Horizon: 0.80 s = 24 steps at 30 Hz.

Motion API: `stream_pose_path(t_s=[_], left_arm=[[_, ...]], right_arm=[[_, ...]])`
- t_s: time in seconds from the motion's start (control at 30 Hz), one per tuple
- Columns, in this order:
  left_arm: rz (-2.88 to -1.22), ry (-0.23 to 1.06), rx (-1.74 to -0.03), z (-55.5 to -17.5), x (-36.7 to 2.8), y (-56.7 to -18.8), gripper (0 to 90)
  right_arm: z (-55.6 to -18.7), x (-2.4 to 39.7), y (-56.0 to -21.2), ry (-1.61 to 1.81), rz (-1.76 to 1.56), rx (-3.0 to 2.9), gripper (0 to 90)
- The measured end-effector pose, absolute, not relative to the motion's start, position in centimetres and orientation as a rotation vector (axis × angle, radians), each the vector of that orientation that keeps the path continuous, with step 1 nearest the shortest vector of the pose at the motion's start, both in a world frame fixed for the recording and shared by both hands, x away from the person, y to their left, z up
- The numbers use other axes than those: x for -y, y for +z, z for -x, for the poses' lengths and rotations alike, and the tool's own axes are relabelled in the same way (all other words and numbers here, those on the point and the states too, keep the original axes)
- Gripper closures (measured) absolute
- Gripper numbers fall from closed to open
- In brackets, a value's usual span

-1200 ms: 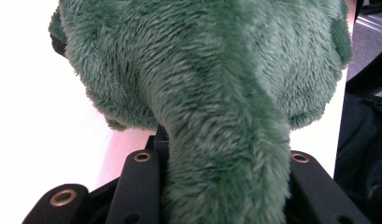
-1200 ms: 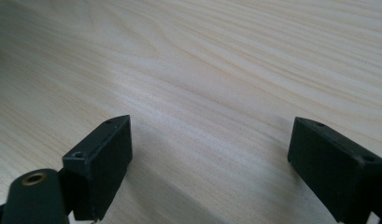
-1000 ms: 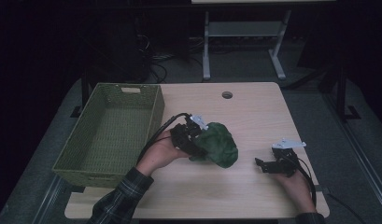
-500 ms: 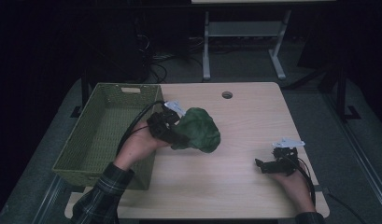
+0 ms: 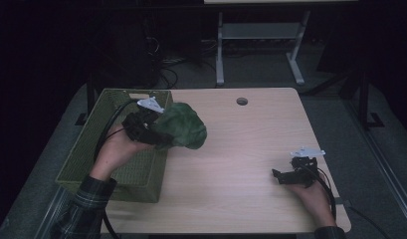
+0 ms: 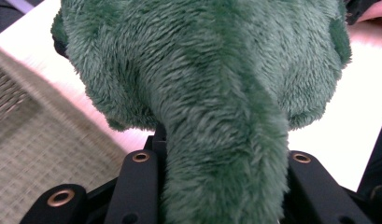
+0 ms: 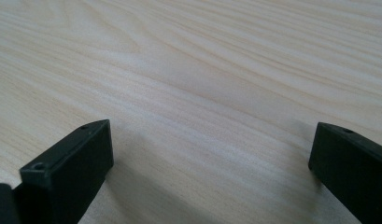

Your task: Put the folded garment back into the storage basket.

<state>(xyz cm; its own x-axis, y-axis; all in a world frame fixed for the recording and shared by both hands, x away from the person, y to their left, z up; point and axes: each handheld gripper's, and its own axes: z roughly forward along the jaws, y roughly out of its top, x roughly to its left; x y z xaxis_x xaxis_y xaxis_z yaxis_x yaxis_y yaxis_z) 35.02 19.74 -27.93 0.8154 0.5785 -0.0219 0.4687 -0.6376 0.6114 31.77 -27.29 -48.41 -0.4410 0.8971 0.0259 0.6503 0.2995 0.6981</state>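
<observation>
The left gripper (image 5: pixel 158 137) is clamped on a green plush toy (image 5: pixel 182 125). In the left gripper view, a narrow part of the plush toy (image 6: pixel 216 140) goes down between the two black jaws, and both jaws press on its fur from the sides; the wider part of the toy bulges above them. In the high view the toy is lifted above the table (image 5: pixel 241 149), near its left edge, right at the right wall of the green woven basket (image 5: pixel 86 164) that stands at the left edge. The toy hangs over this wall and partly over the bare wood beside it.

The right gripper (image 5: pixel 285 176) lies low near the front right corner of the table, well apart from the toy. Its jaws have just been opening and now stand wide apart, with nothing between them; in the right gripper view, light wood shows in the gap between the two black tips.
</observation>
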Motion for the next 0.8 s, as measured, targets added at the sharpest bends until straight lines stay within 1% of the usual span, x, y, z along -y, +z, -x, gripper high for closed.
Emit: stream_pose_path(t_s=[0.27, 0.5, 0.6, 0.8], left_arm=[[-2.345, 0.309, -0.864, -34.9, -23.2, -27.8, 62.1], [-2.325, 0.377, -0.966, -34.6, -26.8, -28.5, 62.1], [-2.315, 0.393, -1.007, -34.5, -27.9, -29.1, 62.1], [-2.315, 0.412, -1.107, -34.8, -30.3, -31.7, 62.1]], right_arm=[[-31.8, 27.3, -48.4, 0.918, -1.388, -2.205, 0.0], [-31.7, 27.3, -48.4, 0.920, -1.388, -2.207, 0.0], [-31.7, 27.3, -48.4, 0.920, -1.388, -2.207, 0.0], [-31.8, 27.3, -48.4, 0.920, -1.386, -2.208, 0.0]])
